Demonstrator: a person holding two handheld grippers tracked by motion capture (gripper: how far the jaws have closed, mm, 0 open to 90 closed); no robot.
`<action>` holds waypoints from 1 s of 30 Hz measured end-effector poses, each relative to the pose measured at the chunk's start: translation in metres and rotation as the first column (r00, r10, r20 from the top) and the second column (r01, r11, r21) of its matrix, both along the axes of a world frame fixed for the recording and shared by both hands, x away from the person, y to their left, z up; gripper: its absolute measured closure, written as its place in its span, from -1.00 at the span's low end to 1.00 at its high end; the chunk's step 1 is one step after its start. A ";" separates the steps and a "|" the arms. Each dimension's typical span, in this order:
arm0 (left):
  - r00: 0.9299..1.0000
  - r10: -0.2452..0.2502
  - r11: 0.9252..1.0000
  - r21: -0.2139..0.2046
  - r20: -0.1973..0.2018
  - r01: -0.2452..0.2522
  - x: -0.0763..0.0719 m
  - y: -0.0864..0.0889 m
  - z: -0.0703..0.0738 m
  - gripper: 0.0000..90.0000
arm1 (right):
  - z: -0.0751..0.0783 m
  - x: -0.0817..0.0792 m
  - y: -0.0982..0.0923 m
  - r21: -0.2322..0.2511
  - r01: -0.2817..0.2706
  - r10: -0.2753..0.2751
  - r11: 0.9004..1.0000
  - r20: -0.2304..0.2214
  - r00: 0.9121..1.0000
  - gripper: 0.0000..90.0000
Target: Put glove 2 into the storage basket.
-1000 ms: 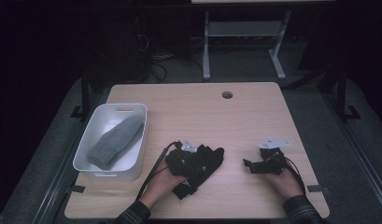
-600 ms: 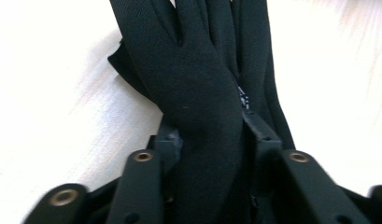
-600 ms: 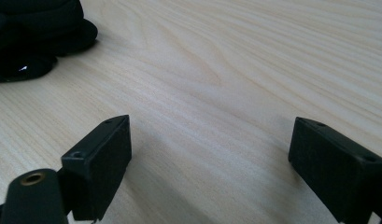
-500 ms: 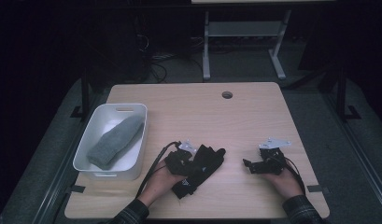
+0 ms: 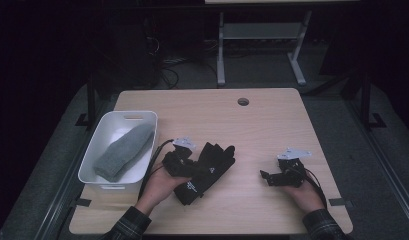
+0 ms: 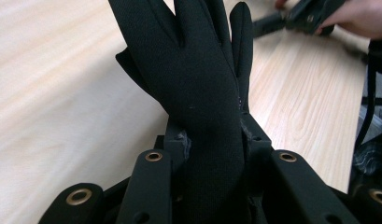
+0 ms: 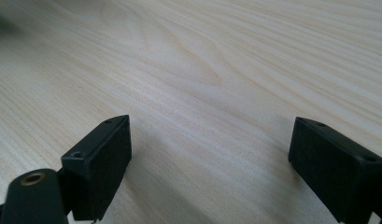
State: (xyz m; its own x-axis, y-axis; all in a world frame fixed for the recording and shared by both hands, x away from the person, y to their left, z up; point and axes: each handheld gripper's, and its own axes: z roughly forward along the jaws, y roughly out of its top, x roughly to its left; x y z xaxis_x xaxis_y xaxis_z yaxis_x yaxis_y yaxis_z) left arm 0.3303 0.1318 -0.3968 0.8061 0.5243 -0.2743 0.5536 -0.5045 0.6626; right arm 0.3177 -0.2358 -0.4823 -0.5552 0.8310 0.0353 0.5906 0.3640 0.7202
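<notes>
My left gripper (image 5: 184,162): jaws just closed, pads pressed on both sides of black glove (image 5: 206,172), my hand (image 5: 159,187) beneath its body. My right gripper (image 5: 274,177): 2 jaws spread wide, nothing between, pointing left, low over table, my right hand (image 5: 304,192) behind.

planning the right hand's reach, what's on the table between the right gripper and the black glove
Nothing: in the high view only bare wooden table lies between the right gripper and the black glove, which the left gripper has clamped.
</notes>
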 end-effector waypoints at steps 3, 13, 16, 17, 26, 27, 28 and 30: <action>1.000 0.021 1.000 -0.013 0.013 -0.021 0.003 0.011 0.015 0.54 | 0.000 0.000 0.000 0.000 0.000 0.000 1.000 0.001 1.000 -0.71; 0.994 0.091 0.996 -0.009 0.063 -0.091 0.015 0.055 0.055 0.54 | 0.000 0.000 0.000 0.000 0.000 0.000 1.000 0.001 1.000 -0.71; 0.990 0.121 0.993 0.001 0.076 -0.122 0.019 0.070 0.063 0.54 | 0.000 0.000 0.000 0.000 0.000 0.000 1.000 0.001 1.000 -0.71; 0.988 0.130 0.991 0.007 0.081 -0.131 0.021 0.075 0.066 0.54 | 0.000 0.000 0.000 0.000 0.000 0.000 1.000 0.001 1.000 -0.71; 0.967 0.235 0.972 0.007 0.099 -0.237 0.032 0.128 0.080 0.54 | 0.000 0.000 0.000 0.000 0.000 0.000 1.000 0.001 1.000 -0.71; 0.965 0.242 0.970 0.007 0.101 -0.244 0.033 0.133 0.080 0.54 | 0.000 0.000 0.000 0.000 0.000 0.000 1.000 0.001 1.000 -0.71; 0.962 0.255 0.967 0.001 0.098 -0.256 0.034 0.138 0.081 0.54 | 0.000 0.000 0.000 0.000 0.001 -0.001 1.000 0.001 1.000 -0.71; 0.958 0.269 0.963 -0.003 0.094 -0.270 0.035 0.150 0.081 0.54 | 0.000 0.000 0.000 0.000 0.001 -0.001 1.000 0.002 1.000 -0.71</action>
